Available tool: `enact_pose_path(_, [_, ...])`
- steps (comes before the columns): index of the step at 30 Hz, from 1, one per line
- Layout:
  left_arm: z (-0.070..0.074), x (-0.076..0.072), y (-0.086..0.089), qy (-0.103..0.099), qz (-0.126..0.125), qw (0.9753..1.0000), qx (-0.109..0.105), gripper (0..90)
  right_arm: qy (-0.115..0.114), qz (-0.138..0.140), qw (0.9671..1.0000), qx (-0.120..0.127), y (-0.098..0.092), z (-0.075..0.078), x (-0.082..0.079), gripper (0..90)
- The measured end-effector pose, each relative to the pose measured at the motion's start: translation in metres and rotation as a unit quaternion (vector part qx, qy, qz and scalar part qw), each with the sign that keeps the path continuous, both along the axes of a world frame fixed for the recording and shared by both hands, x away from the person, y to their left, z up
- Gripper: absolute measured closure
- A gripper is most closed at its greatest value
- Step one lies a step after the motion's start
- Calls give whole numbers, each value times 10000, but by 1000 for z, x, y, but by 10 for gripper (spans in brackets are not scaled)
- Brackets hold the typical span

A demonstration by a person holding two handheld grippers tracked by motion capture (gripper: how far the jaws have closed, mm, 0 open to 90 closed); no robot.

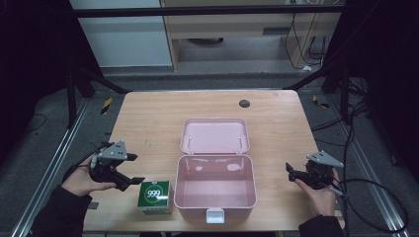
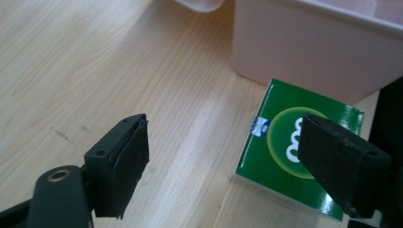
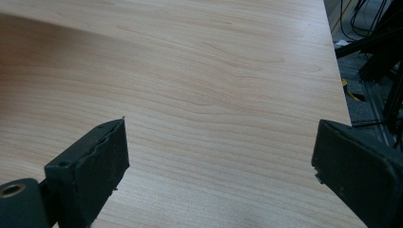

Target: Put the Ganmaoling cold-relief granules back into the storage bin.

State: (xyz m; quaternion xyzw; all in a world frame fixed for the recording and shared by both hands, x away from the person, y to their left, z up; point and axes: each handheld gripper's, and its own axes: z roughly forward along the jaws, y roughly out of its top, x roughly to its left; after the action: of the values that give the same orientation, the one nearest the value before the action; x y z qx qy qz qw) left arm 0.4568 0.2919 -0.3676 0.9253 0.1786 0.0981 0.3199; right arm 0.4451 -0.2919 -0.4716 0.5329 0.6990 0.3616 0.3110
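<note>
1. Where the wooden tabletop (image 1: 148,113) nears the bottom of the frame, we see a small green box (image 1: 156,196) with a white-ringed "999" on its top, standing just beside the lower left corner of the pink case (image 1: 215,185).
2. We find the case open and empty, its lid (image 1: 215,135) laid flat behind it.
3. We see the left gripper (image 2: 223,156) spread wide, one jaw over the box's top.
4. The right gripper (image 3: 221,166), at the frame's right, is spread over bare wood.
</note>
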Motion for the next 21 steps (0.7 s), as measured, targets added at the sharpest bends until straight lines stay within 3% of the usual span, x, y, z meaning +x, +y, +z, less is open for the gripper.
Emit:
enact_pose_path(3, [3,-2,-7,39,-232,9995,189,150,24,37,10000,-40,1,-1,0,49])
enact_pose_path(10, [0,-8,-23,161,-695,9959,557,121,82,98,9999,-110,2,-2,0,43])
enact_pose_path(15, [-5,-11,-29,240,-807,9943,656,94,109,128,9998,-103,2,-2,1,40])
enact_pose_path(21, [-12,-14,-36,348,-1022,9902,886,64,173,162,9996,-119,3,-4,1,33])
